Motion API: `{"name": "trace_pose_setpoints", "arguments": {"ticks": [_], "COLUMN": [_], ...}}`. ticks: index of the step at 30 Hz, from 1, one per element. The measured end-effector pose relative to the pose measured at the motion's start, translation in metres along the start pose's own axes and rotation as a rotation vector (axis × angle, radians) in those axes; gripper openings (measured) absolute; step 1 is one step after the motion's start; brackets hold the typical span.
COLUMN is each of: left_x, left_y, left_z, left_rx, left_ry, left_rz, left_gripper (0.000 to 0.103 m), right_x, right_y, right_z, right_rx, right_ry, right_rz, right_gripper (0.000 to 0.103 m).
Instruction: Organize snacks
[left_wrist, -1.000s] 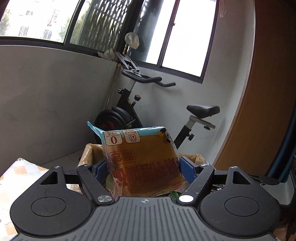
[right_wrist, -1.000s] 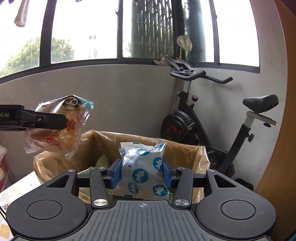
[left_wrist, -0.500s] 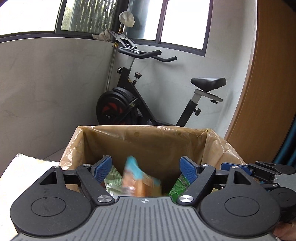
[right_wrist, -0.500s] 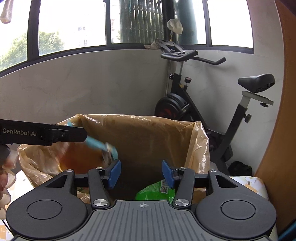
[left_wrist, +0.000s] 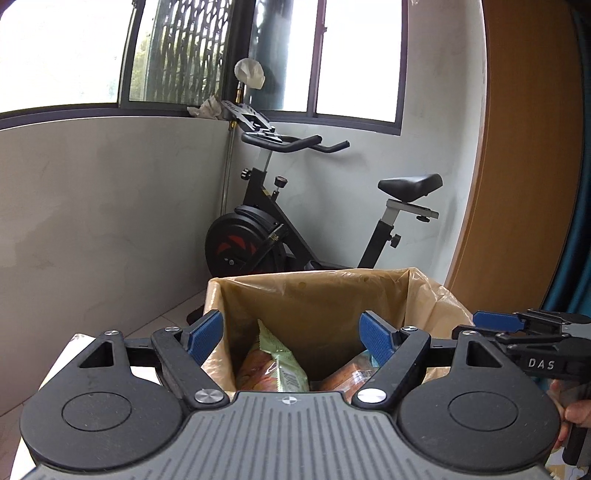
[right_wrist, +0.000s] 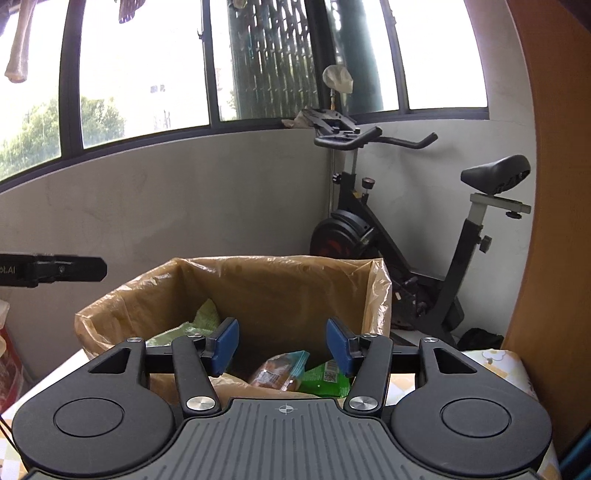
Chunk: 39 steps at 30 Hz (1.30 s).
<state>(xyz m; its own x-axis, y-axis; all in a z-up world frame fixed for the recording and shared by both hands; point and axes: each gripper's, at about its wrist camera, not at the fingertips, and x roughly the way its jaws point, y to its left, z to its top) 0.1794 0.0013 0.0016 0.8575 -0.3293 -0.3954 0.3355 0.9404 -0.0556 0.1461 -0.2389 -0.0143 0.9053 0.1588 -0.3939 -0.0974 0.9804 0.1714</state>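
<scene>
A box lined with a brown plastic bag (left_wrist: 317, 295) stands in front of both grippers; it also shows in the right wrist view (right_wrist: 266, 288). Inside lie an orange bread packet (right_wrist: 280, 371), a green snack packet (right_wrist: 325, 380) and a pale green packet (left_wrist: 282, 363). My left gripper (left_wrist: 291, 338) is open and empty above the box's near rim. My right gripper (right_wrist: 282, 345) is open and empty, also over the box. The right gripper's fingers (left_wrist: 498, 321) show at the right edge of the left wrist view, and the left gripper's fingers (right_wrist: 66, 269) at the left of the right wrist view.
A black exercise bike (left_wrist: 280, 229) stands behind the box by the grey wall, under the windows. A wooden panel (right_wrist: 554, 221) rises on the right. A patterned tablecloth (right_wrist: 495, 360) lies beside the box.
Both grippers opened and let go: the bread packet left the left gripper and the blue-and-white packet left the right, both dropping into the lined box. Both grippers have drawn back a little.
</scene>
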Motion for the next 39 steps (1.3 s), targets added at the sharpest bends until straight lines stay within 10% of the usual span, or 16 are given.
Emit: {"name": "trace_pose_setpoints", "arguments": {"ticks": [15,39], "left_x": [-0.062,-0.003], "left_y": [0.06,0.056], "left_z": [-0.073,-0.146], "left_rx": [-0.139,-0.107], "left_ry": [0.074,0.305], "left_rz": [0.154,0.052], "left_gripper": [0.082,0.083], "right_x": [-0.033,0.015], "right_y": [0.015,0.036], "right_z": [-0.05,-0.152], "right_rx": [0.055,0.208], "right_ry": [0.021,0.358], "right_rz": [0.016,0.088], "right_gripper": [0.053,0.069]}}
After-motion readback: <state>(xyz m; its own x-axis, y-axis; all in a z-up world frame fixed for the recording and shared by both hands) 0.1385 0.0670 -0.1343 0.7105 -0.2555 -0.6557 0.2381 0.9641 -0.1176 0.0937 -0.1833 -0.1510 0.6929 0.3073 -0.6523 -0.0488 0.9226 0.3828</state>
